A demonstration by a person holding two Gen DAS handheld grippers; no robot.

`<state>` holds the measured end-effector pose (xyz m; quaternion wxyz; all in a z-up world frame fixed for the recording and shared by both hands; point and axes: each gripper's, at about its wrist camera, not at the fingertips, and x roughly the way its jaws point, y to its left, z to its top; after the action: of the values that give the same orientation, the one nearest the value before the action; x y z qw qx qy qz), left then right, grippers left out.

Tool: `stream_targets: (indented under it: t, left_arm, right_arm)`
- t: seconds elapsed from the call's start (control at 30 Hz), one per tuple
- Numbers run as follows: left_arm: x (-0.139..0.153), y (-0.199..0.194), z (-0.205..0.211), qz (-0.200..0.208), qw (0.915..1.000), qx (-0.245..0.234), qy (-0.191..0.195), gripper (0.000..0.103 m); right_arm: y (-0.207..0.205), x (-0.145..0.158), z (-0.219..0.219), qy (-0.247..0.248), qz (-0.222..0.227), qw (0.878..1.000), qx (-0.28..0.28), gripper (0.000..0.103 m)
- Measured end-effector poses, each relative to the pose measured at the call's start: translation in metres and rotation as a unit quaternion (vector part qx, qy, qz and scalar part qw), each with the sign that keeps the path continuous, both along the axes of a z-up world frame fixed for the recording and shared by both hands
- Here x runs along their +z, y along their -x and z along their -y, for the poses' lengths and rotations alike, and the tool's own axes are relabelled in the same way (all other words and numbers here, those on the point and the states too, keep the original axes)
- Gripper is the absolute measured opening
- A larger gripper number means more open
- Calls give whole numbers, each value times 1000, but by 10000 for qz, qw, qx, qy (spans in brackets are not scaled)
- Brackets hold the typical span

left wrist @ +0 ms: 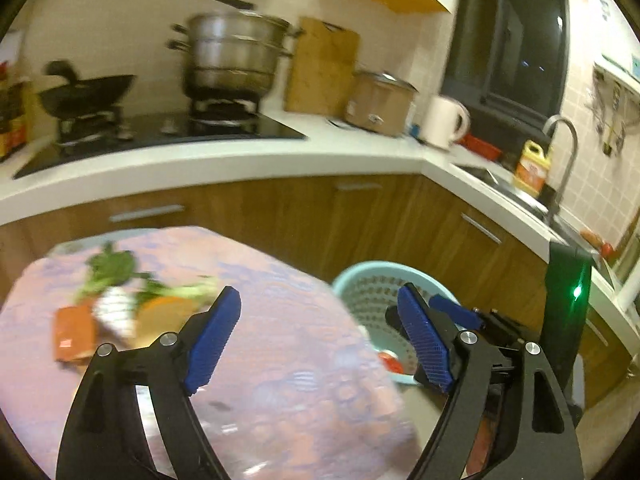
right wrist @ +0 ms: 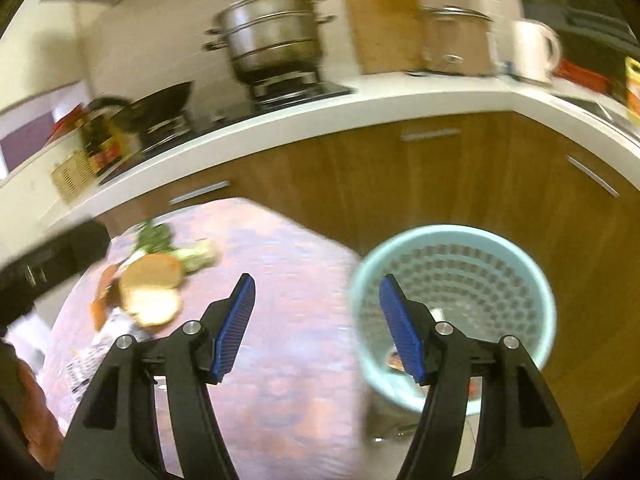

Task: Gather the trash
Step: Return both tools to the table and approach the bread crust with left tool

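A pile of trash lies at the far left of a patterned pink tablecloth (left wrist: 280, 340): green vegetable scraps (left wrist: 116, 268), an orange wrapper (left wrist: 74, 338), a bread slice (right wrist: 154, 292) and crumpled paper (left wrist: 116, 314). A light-blue mesh basket (right wrist: 456, 316) stands on the floor right of the table, with some trash at its bottom (left wrist: 390, 362). My left gripper (left wrist: 316, 340) is open and empty above the table's right part. My right gripper (right wrist: 316, 328) is open and empty, spanning the table edge and the basket rim. It shows in the left wrist view (left wrist: 460, 314) over the basket (left wrist: 372, 292).
Wooden cabinets (right wrist: 400, 184) under a white counter (left wrist: 240, 160) run behind the table. On the counter are a steel steamer pot (left wrist: 236, 60), a black wok (left wrist: 88, 92), a cutting board (left wrist: 320, 68), a rice cooker (left wrist: 380, 104) and a white kettle (left wrist: 444, 120). A sink tap (left wrist: 568, 160) is at right.
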<state>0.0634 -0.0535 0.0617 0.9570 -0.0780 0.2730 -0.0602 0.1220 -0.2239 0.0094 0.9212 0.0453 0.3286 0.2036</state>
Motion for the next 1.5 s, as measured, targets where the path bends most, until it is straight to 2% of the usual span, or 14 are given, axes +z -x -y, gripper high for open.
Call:
stream_targets:
  t: [0.2,0.37,0.43,0.5,0.6,0.7,0.77,0.97,1.07,1.33,1.5]
  left_arm:
    - [3,41,-74,68,9964,849,49,80]
    - [-19,88,-138,-111,9875,1574,-41,80]
    - [-29,104,-157,-163,9857,1676,5,80]
    - [-42,112,-169,-399,9852,1667,-40,80]
    - [-62,122,-176,-685,9825,1691,-372,80]
    - [-81,127,-186,-921,9817,1656,-205,80]
    - [-92,124,-186,-1157,9820,1487,-109,80]
    - [-117,93,-172,-1799,9754,1220,-373,77]
    - [-120,83,-161,-1823,9740,1210,-595,77]
    - [-118,58,-161,-1724,9788,1014,-436,79]
    - [-121,59,-159,-1595,9807,1049,-414,77]
  right_arm:
    - [15,-13,-63,11,23,9983,574,61]
    - [18,-37,-98,245,27,9966,782,61]
    - [15,-48,-108,502,-106,9953,827,61]
    - [17,-46,-108,482,-3,9951,865,61]
    - [16,-50,-104,454,-86,9953,851,61]
    - [11,-52,-97,294,-174,9963,793,61]
    - [9,-53,-96,299,-219,9965,746,61]
    - [10,-52,-99,404,-148,9961,768,61]
    - [11,-53,-100,397,-151,9958,808,61]
    - [9,-55,-98,347,-226,9958,819,61]
    - [9,-55,-97,344,-222,9957,832,61]
